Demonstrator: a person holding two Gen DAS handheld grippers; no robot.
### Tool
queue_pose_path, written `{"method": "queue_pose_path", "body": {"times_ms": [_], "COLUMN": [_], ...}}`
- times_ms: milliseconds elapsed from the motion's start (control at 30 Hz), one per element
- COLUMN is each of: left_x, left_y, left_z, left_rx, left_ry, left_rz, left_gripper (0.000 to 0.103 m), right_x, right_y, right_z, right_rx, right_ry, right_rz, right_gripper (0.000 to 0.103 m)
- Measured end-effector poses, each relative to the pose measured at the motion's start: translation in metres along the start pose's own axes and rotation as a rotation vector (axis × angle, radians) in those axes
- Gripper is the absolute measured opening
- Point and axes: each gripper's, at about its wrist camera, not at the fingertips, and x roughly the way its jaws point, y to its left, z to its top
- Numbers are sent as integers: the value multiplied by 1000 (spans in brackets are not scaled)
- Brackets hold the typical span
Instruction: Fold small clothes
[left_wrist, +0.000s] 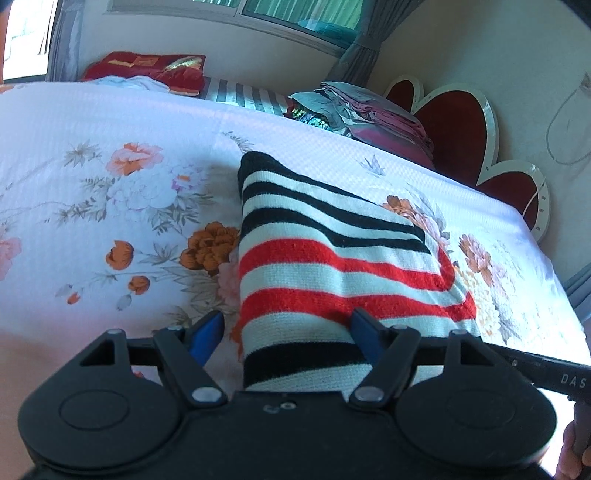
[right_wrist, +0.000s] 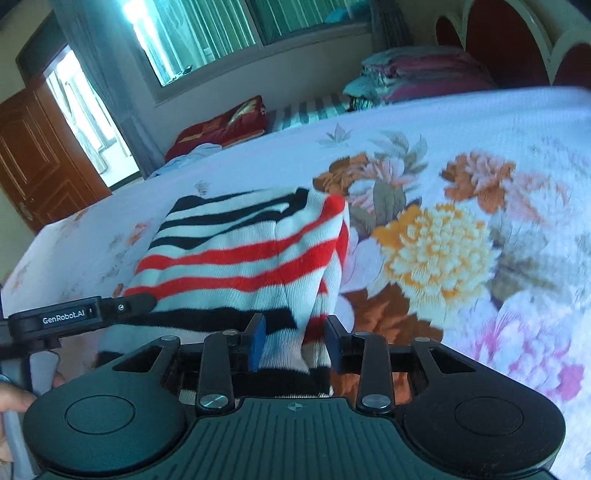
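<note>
A small knit garment (left_wrist: 325, 258) with black, white and red stripes lies folded on the flowered bedspread (left_wrist: 110, 184). My left gripper (left_wrist: 286, 332) is open, its blue pads wide apart, with the garment's near left edge lying between them. In the right wrist view the same garment (right_wrist: 240, 254) lies ahead. My right gripper (right_wrist: 295, 343) is open, its blue pads on either side of a fold at the garment's near right corner without pinching it. The left gripper's black body (right_wrist: 74, 314) shows at the left of the right wrist view.
A stack of folded clothes (left_wrist: 369, 110) and a red cushion (left_wrist: 155, 68) sit at the far side of the bed. A red and white scalloped headboard (left_wrist: 461, 125) stands at the right. A wooden door (right_wrist: 37, 155) is far left.
</note>
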Motion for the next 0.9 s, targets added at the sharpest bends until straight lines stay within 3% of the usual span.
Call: {"method": "queue_pose_path", "body": {"times_ms": [200, 267, 400, 533, 667, 900], "left_x": [1, 1, 1, 2, 2, -25], "left_y": [-3, -4, -5, -10, -13, -12], "left_z": [0, 0, -1, -1, -1, -4], "left_rx": [15, 20, 29, 41, 58, 71], "left_ry": [-2, -3, -4, 2, -2, -12], "left_rz": [12, 14, 17, 10, 33, 32], "left_gripper": [74, 74, 74, 74, 75, 75], "right_x": [4, 9, 5, 5, 7, -28], "right_y": [11, 11, 8, 7, 3, 6], "right_z": [-1, -2, -2, -10, -8, -7], "right_rx": [-52, -61, -58, -104, -83, -66], "right_ry": [6, 21, 8, -25, -18, -33], "right_rz": [3, -5, -6, -91, -74, -13], "right_gripper": [33, 20, 11, 9, 9, 10]}}
